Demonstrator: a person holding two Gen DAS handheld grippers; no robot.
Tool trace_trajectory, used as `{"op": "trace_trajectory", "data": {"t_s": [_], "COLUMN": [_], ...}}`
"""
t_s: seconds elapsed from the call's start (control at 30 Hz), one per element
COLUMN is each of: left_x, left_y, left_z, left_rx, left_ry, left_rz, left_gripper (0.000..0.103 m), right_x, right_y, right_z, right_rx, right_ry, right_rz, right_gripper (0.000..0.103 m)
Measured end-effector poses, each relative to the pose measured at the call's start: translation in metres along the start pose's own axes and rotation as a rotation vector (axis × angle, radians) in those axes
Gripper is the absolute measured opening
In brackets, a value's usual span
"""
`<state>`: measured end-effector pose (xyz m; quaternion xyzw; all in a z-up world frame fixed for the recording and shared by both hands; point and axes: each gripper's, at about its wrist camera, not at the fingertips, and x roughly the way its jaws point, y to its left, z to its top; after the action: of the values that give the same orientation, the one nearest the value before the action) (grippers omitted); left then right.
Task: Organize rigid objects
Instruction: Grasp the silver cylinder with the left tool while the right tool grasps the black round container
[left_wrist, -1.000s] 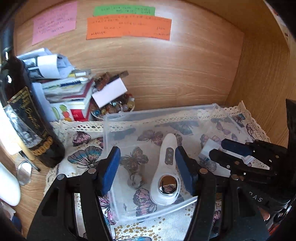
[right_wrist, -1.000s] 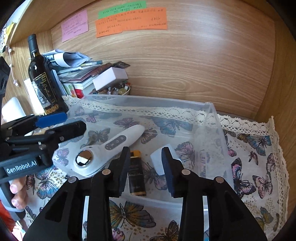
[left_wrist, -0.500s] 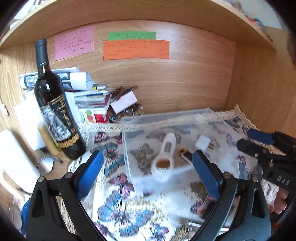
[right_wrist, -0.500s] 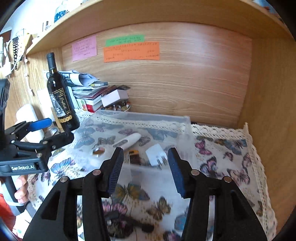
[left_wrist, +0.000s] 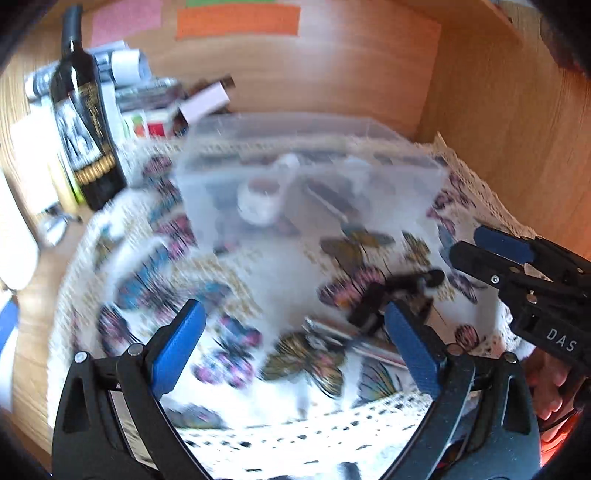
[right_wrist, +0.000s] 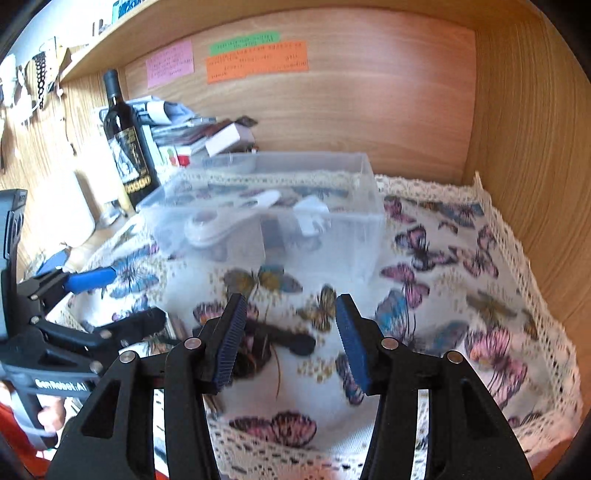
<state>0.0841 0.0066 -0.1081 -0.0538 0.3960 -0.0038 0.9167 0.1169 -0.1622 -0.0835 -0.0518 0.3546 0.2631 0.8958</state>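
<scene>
A clear plastic bin (right_wrist: 332, 254) stands on the butterfly cloth (right_wrist: 461, 295) and holds a white handheld device (right_wrist: 229, 219), a white plug (right_wrist: 312, 216) and a dark lighter, blurred. It also shows in the left wrist view (left_wrist: 388, 206). A black object (right_wrist: 284, 341) lies on the cloth in front of the bin, just beyond my right gripper (right_wrist: 291, 334), which is open and empty. My left gripper (left_wrist: 295, 347) is open wide and empty above the cloth; the black object (left_wrist: 391, 291) lies by its right finger, next to thin flat items (left_wrist: 347, 336).
A wine bottle (right_wrist: 127, 142) stands at the left beside a stack of books and papers (right_wrist: 184, 129). Wooden walls close the back and right (right_wrist: 535, 147). Coloured notes (right_wrist: 256, 61) hang on the back wall. A shelf runs overhead.
Both grippers have pulled back and away from the bin, toward the front of the cloth. The left view is blurred by motion. The black object now lies close to both grippers.
</scene>
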Motion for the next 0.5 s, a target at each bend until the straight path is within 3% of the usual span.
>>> {"op": "trace_trajectory", "data": {"t_s": [0.17,0.5], "left_x": [0.015,0.008], "left_y": [-0.018,0.001], "left_z": [-0.012,-0.027], "left_rx": [0.011,0.001], "left_ry": [0.022,0.038], "left_rz": [0.004,-0.027], "left_gripper": [0.098,0.063], "right_x": [-0.001,0.015], "right_y": [-0.003,0.022], "right_z": [-0.008,-0.016], "right_rx": [0.015,-0.019], "right_ry": [0.02,0.069], "right_rz": [0.013,0.079], "right_gripper": [0.047,0.047]}}
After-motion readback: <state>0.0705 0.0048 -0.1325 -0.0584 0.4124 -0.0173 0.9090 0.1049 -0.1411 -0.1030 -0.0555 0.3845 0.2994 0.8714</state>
